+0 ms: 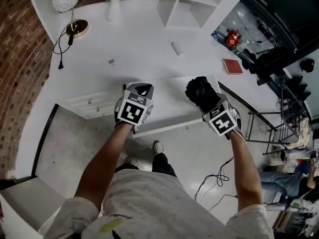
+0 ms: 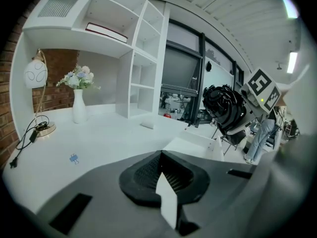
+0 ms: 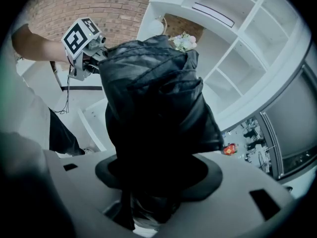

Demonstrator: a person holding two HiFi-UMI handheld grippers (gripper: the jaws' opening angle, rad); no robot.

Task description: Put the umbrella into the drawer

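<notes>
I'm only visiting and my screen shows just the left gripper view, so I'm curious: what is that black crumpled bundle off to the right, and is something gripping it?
Observer: It is a black folded fabric umbrella. The right gripper view shows the right hand-held gripper shut on it, with cloth filling the space between the jaws.
Visitor: Where is it relative to that white box?
Observer: The head view shows that box is a white pulled-out drawer, and the umbrella hangs over its right end.
Visitor: And the gripper my camera rides on?
Observer: Seen from above, the left hand-held gripper is over the drawer's left end.
</notes>
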